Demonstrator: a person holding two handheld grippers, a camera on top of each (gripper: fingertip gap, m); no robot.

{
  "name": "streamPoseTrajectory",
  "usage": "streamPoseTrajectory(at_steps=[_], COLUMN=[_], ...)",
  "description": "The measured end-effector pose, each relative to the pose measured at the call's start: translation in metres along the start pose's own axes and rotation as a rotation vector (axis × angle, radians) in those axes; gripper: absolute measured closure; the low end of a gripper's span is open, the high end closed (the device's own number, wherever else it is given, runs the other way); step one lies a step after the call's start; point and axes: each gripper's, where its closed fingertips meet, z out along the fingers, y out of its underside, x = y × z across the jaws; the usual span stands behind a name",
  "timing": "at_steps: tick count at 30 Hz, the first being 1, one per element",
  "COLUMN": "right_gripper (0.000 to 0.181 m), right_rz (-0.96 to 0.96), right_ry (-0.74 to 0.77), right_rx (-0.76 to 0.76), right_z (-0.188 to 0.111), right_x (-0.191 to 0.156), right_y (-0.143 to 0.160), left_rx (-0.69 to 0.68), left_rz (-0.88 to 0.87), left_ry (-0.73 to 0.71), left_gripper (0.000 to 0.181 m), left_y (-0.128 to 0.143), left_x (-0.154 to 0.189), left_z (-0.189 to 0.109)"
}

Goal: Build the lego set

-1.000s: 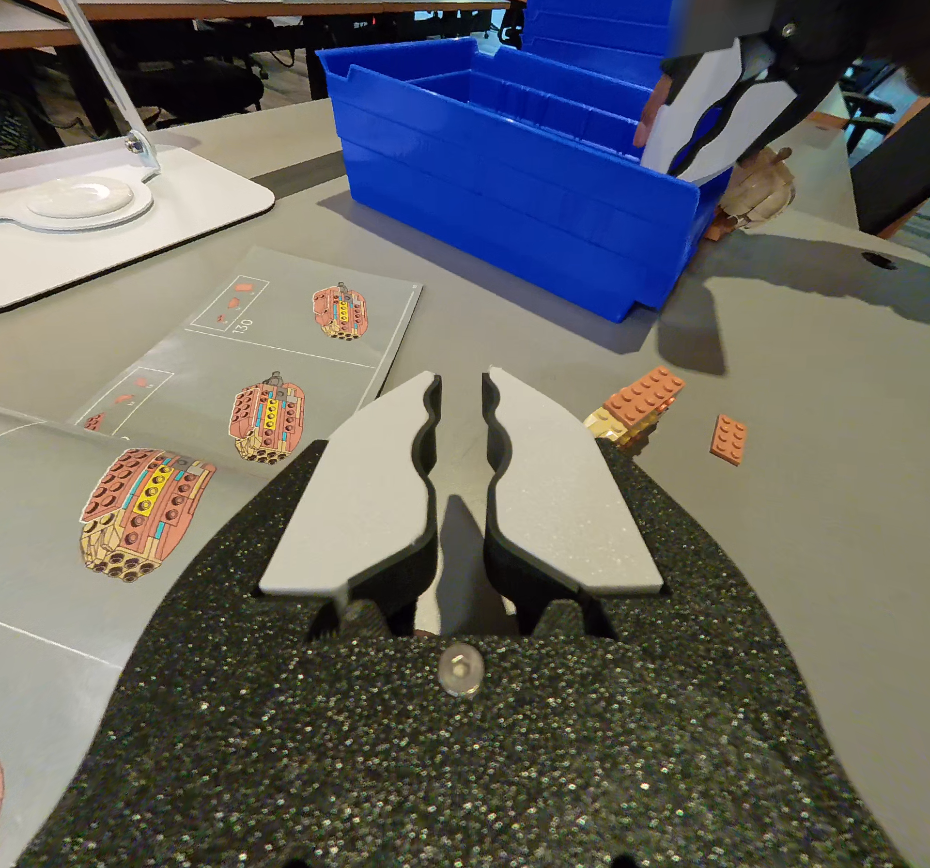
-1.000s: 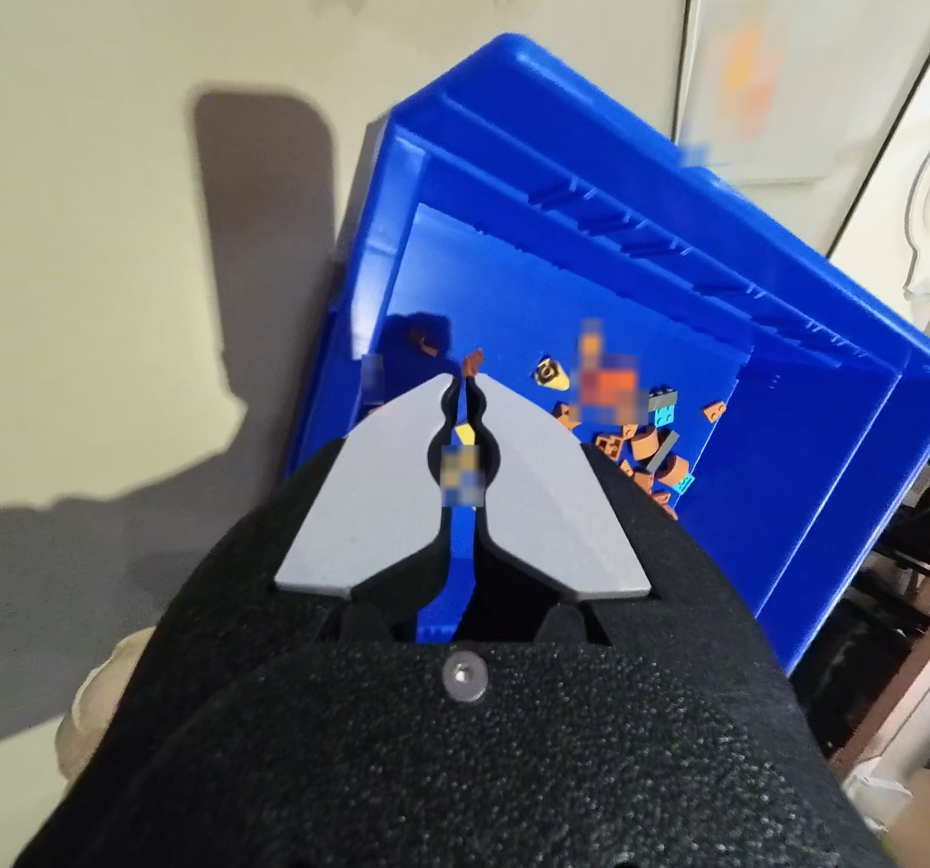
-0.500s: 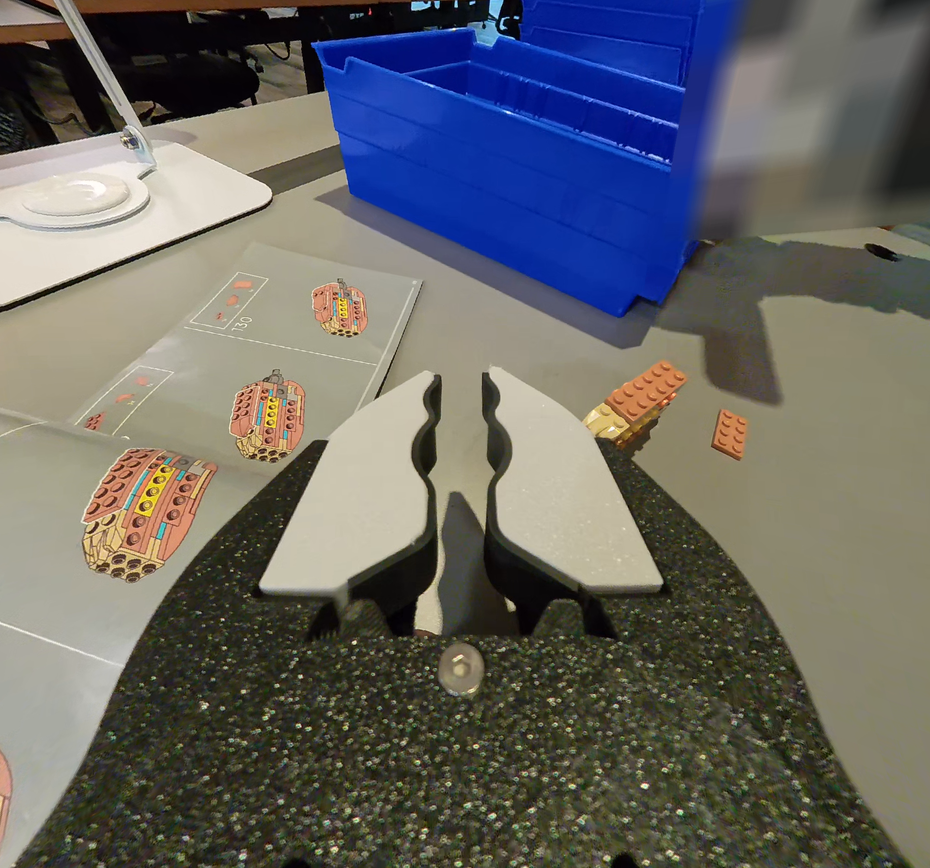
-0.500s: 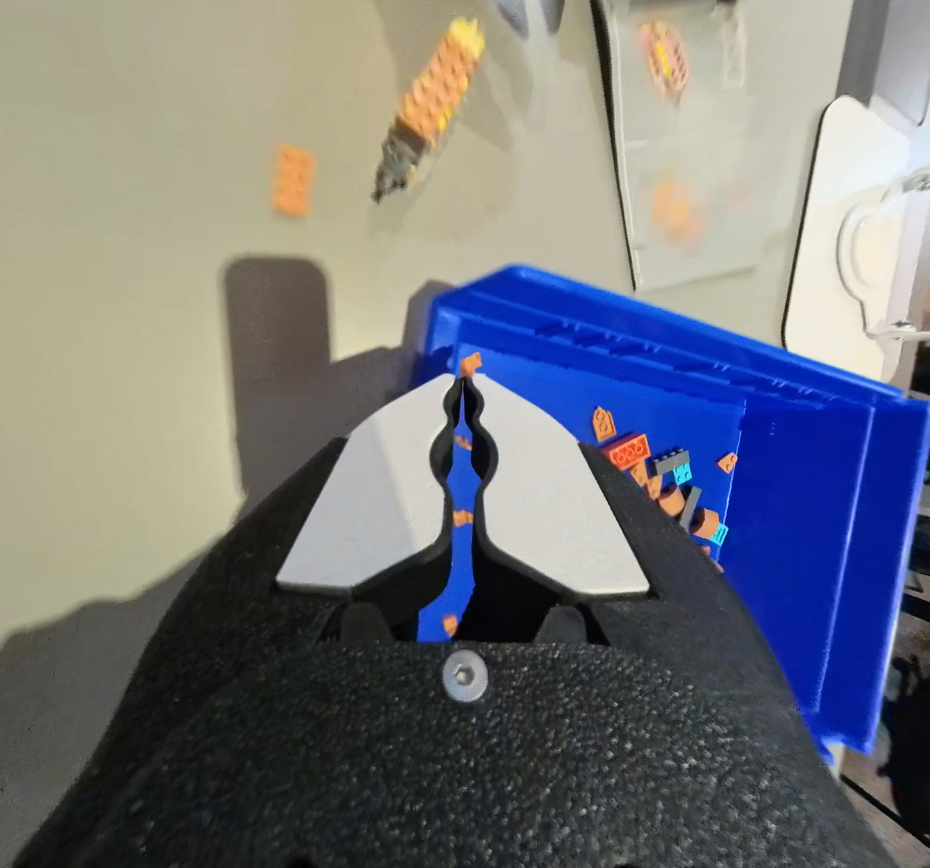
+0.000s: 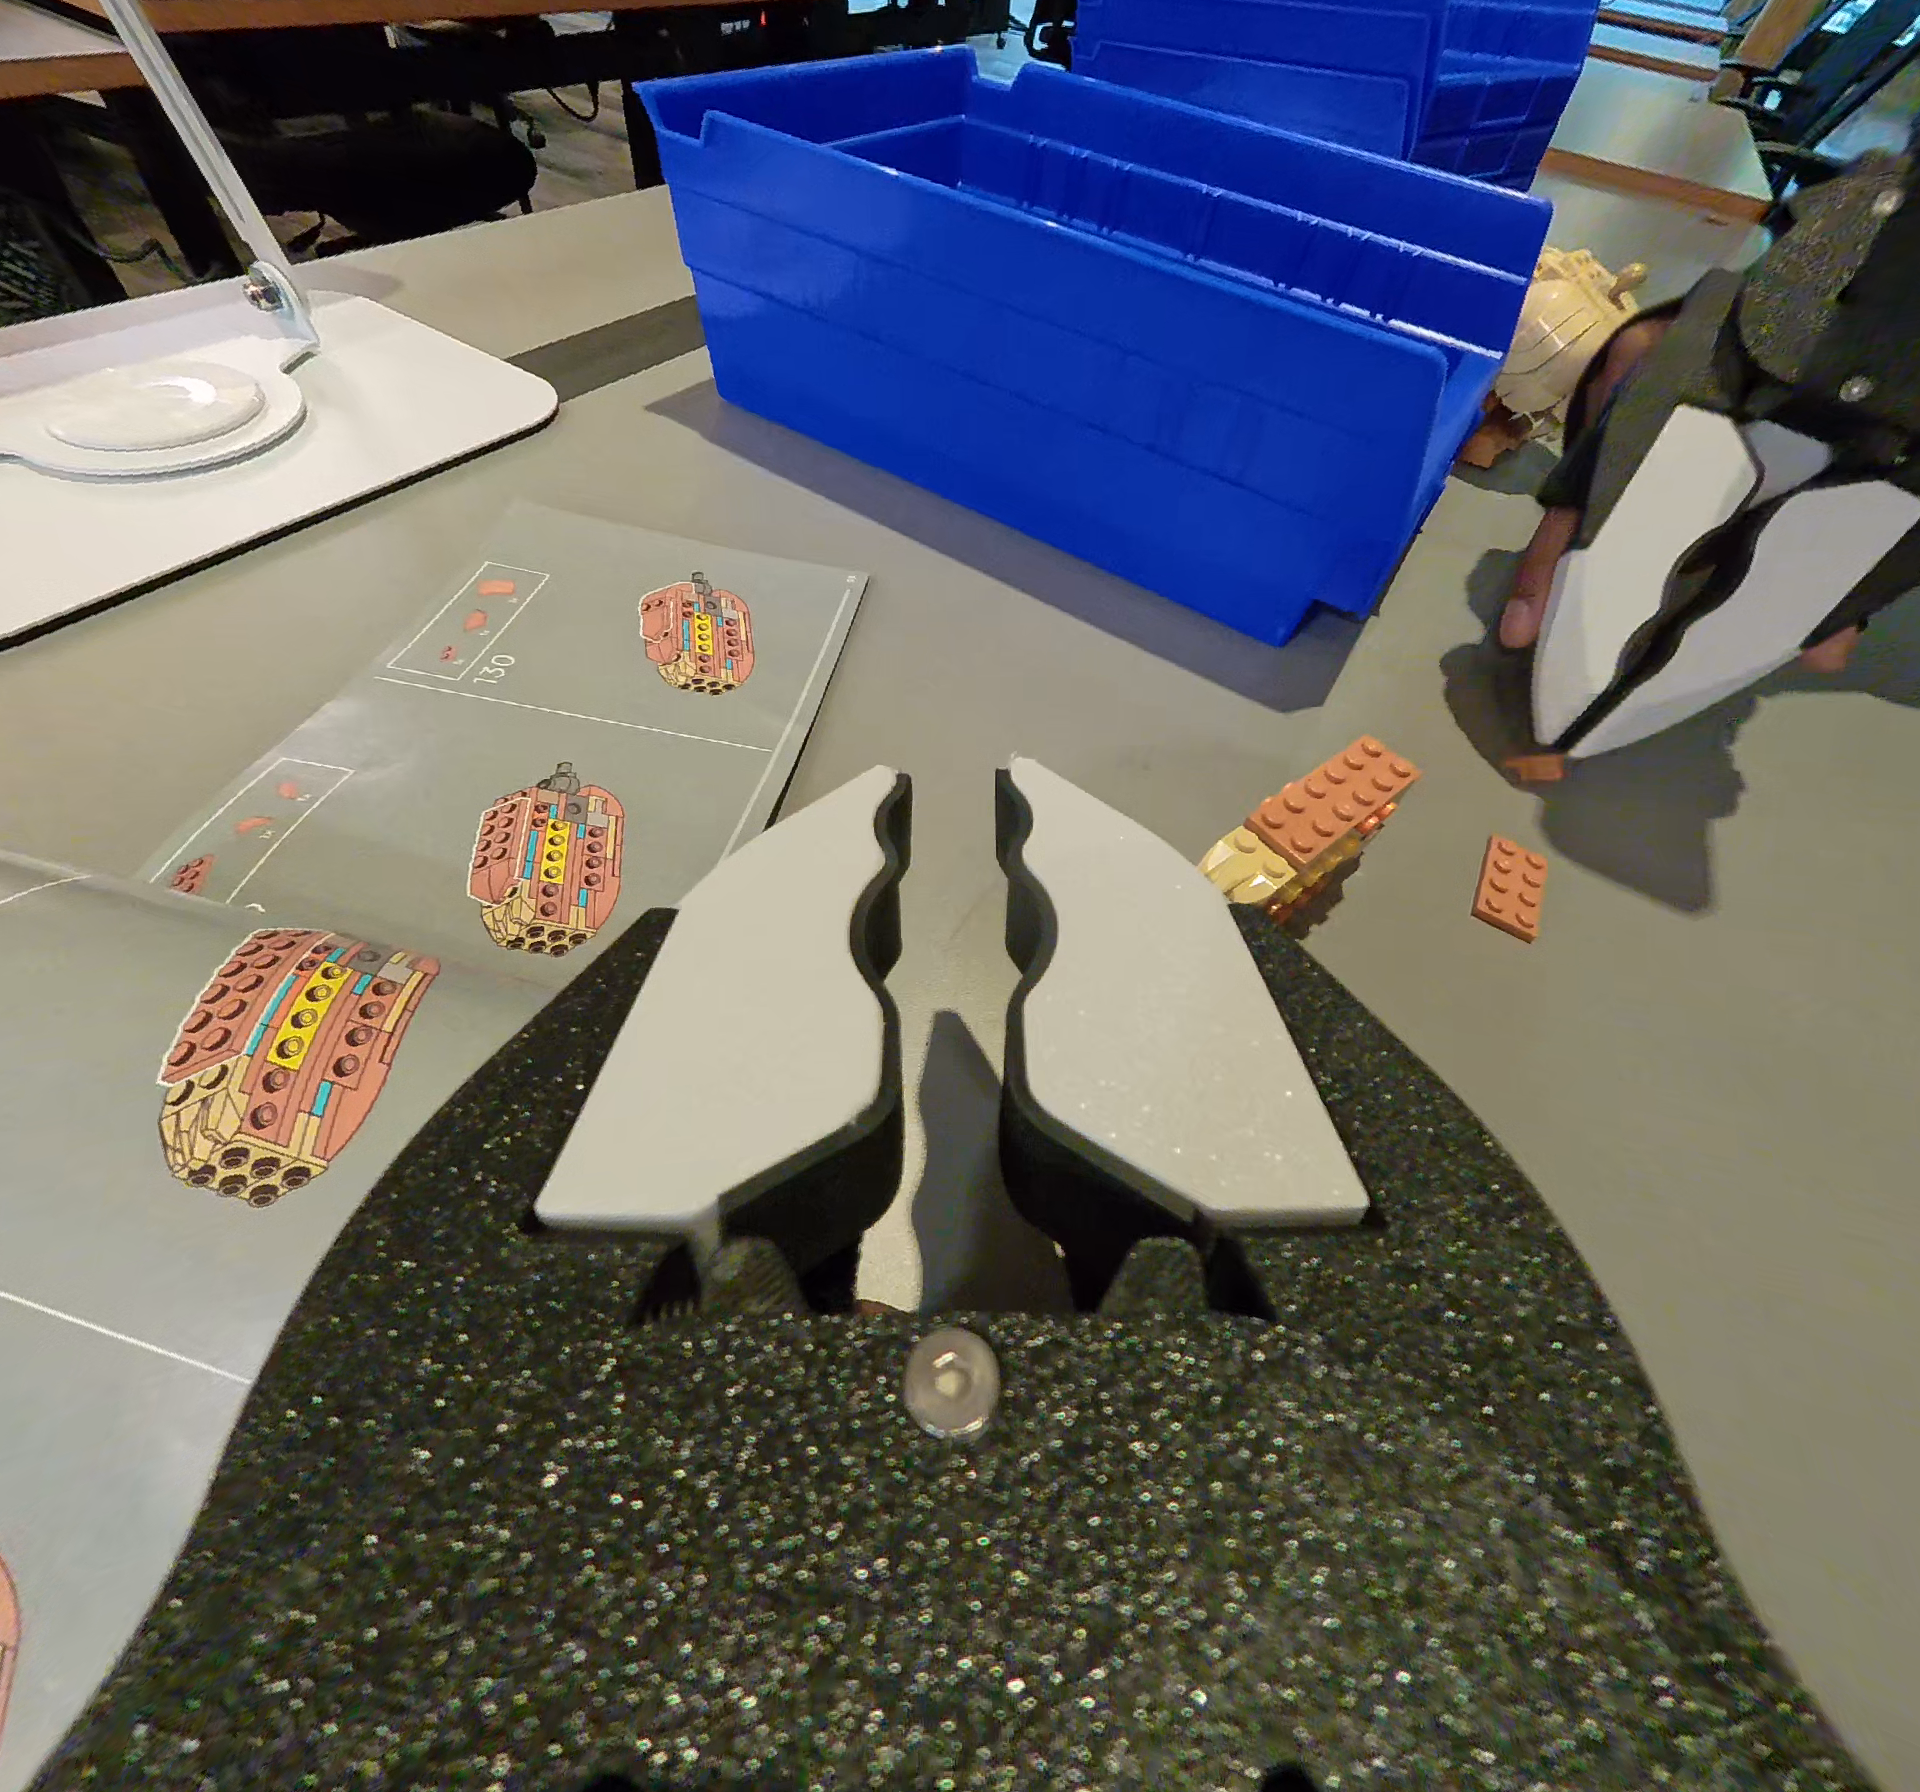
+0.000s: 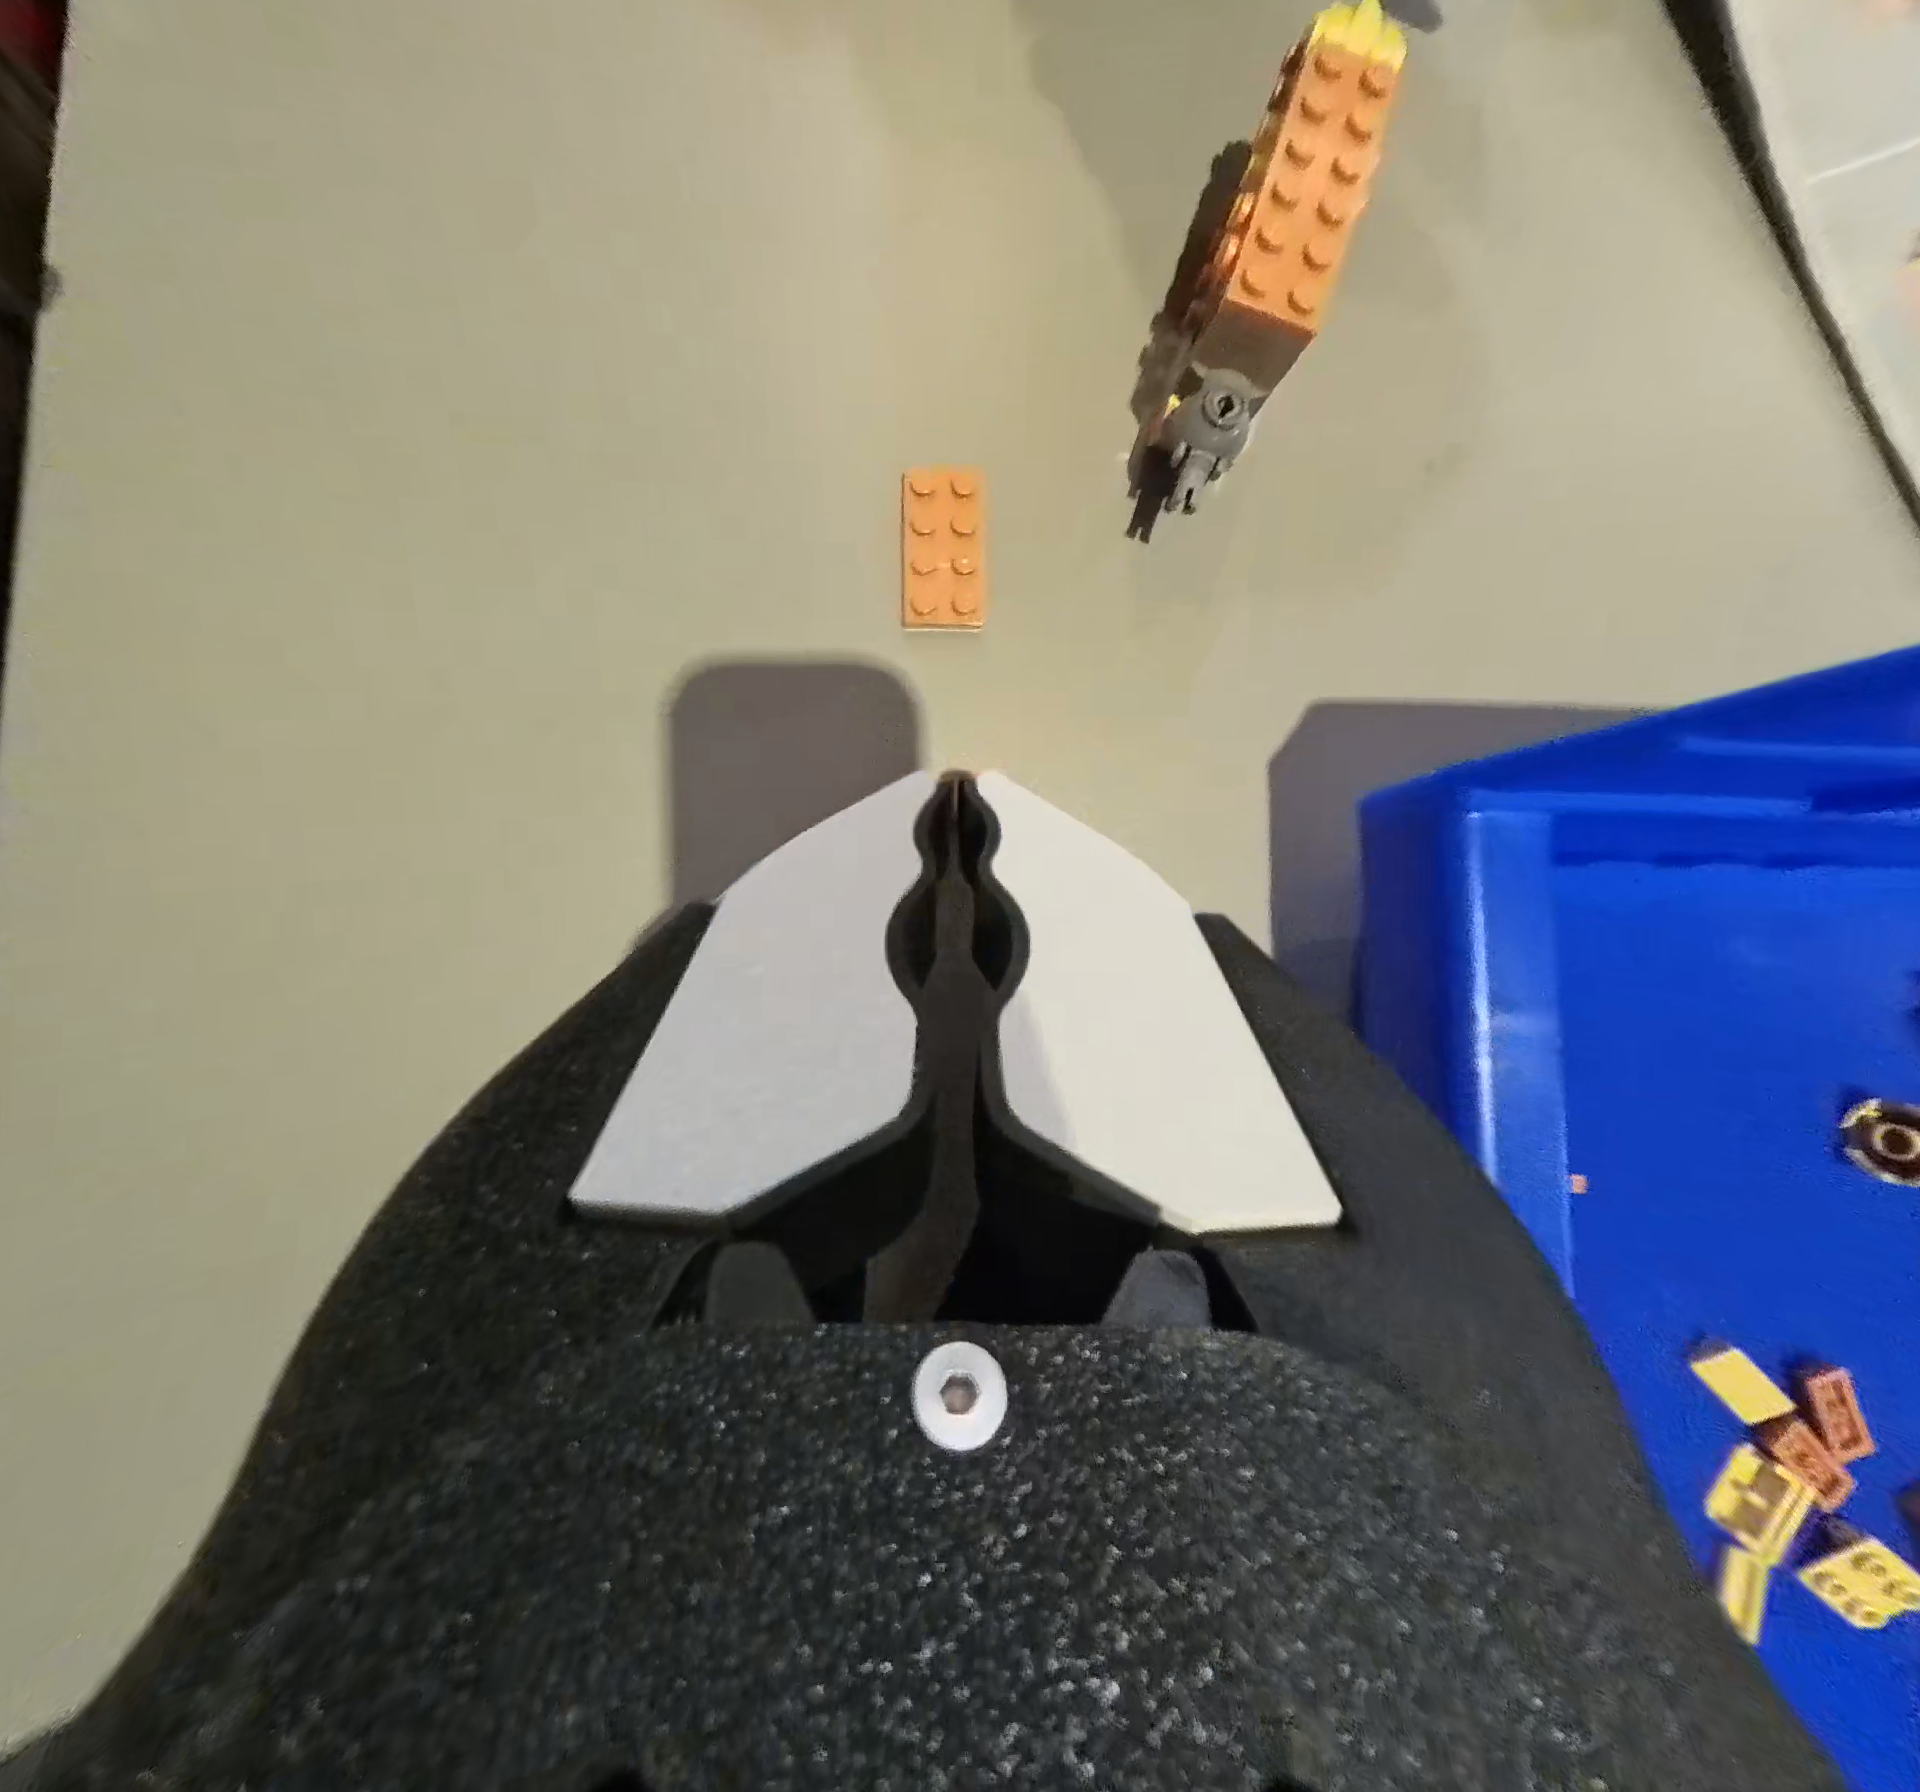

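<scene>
R gripper jaws pinched on small brown piece at table, beyond 2x4 plate; L gripper jaws narrowly apart, empty.

instruction booklet, printed step number (upper panel), nothing else legible

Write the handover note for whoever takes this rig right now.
Left gripper: open, empty, low over the grey table.
Right gripper: shut on a small brown lego piece, tips down at the table.
Partly built orange-and-tan lego assembly and loose flat orange plate lie apart nearby; spare pieces in the blue plastic bin.
Done: piece fetched. Left: fit it and the plate.
</scene>
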Motion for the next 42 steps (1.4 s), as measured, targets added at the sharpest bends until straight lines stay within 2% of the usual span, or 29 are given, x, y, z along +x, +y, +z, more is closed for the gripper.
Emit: streamPoseTrajectory(at_steps=[5, 12, 25, 28, 32, 42], right_gripper=[0.176, 0.171, 0.161, 0.165, 0.181, 0.181], right_rz=[0.004, 0.070, 0.196, 0.214, 0.225, 0.285], right_ry=[0.023, 0.069, 0.122, 0.143, 0.157, 0.146], right_rx=[0.004, 0.029, -0.069, -0.078, -0.066, 0.010], right_z=[-0.003, -0.023, -0.006, -0.006, -0.005, -0.005], right_x=[0.000, 0.001, -0.007, -0.005, -0.003, 0.000], right_y=[0.003, 0.012, 0.022, 0.024, 0.024, 0.016], left_rx=[-0.004, -0.008, -0.012, -0.012, -0.010, -0.009], left_rz=[0.008, 0.010, 0.019, 0.018, 0.016, 0.019], left_ry=[0.000, 0.003, 0.003, 0.003, 0.003, 0.004], left_gripper=[0.166, 0.166, 0.166, 0.166, 0.166, 0.166], left_y=[0.000, 0.001, 0.001, 0.001, 0.000, 0.000], left_x=[0.001, 0.002, 0.003, 0.003, 0.002, 0.003], left_z=[0.000, 0.000, 0.000, 0.001, 0.000, 0.000])
